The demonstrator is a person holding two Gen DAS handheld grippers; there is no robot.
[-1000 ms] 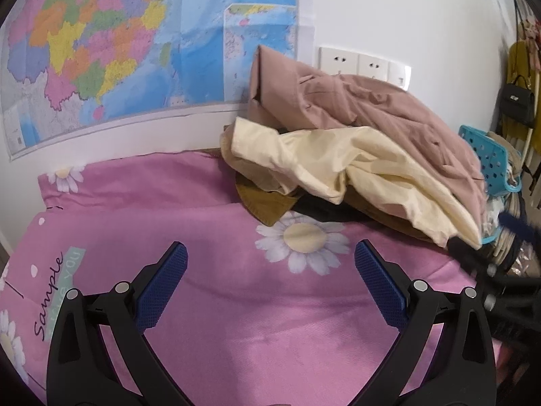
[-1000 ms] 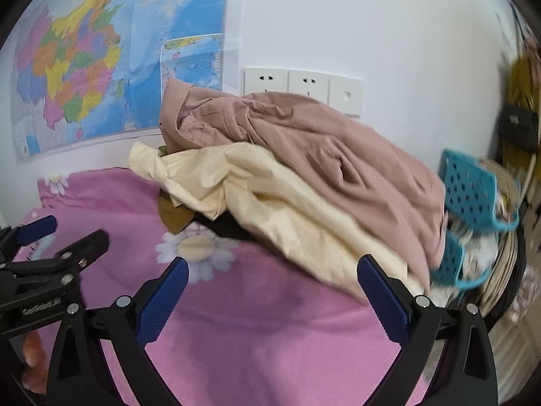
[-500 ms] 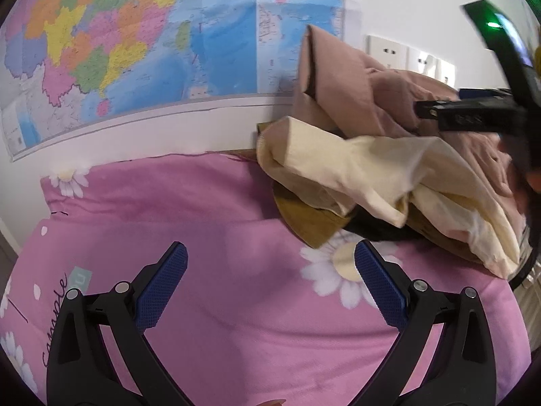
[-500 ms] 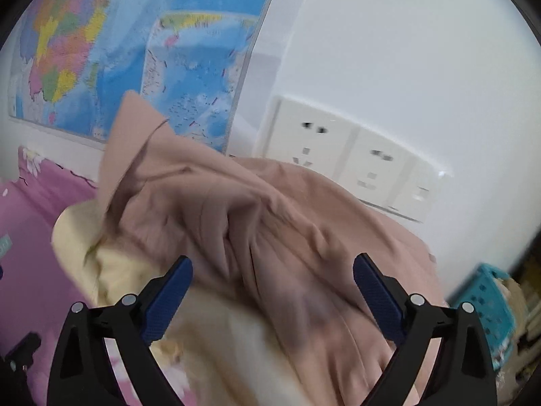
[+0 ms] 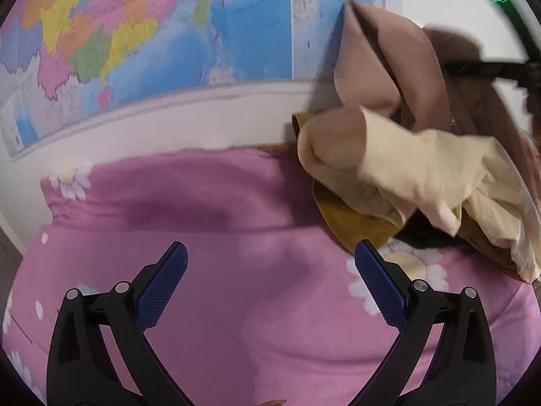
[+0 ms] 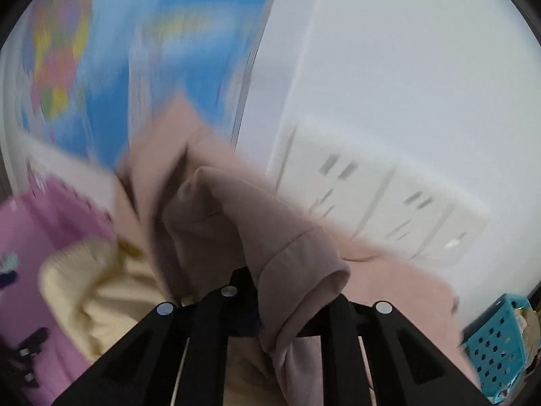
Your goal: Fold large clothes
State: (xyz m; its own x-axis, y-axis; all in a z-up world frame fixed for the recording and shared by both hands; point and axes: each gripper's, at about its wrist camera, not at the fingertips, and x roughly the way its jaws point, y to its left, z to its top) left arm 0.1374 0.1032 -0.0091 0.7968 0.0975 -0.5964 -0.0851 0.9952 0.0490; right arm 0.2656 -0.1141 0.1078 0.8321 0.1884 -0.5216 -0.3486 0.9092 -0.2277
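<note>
A pile of clothes lies at the back right of the pink daisy bedspread (image 5: 236, 203): a dusty-pink garment (image 5: 382, 57) on top, a cream one (image 5: 422, 165) below it, then mustard-brown cloth (image 5: 351, 220) and a black piece (image 5: 426, 233). My right gripper (image 6: 290, 287) is closing its jaws, and a fold of the dusty-pink garment (image 6: 236, 223) is pinched between them and raised. Its black body (image 5: 490, 69) shows at the pile's top in the left wrist view. My left gripper (image 5: 270, 250) hovers open over bare bedspread, left of the pile, with nothing between its fingers.
A coloured wall map (image 5: 169, 34) hangs behind the bed. White wall sockets (image 6: 389, 203) sit right of it. A turquoise perforated basket (image 6: 497, 341) stands beyond the pile at the right. The bedspread runs up to the white wall.
My right gripper went from wide open above the pile to closed on the dusty-pink garment, which now stands higher. The pile has slid rightwards in the left wrist view.
</note>
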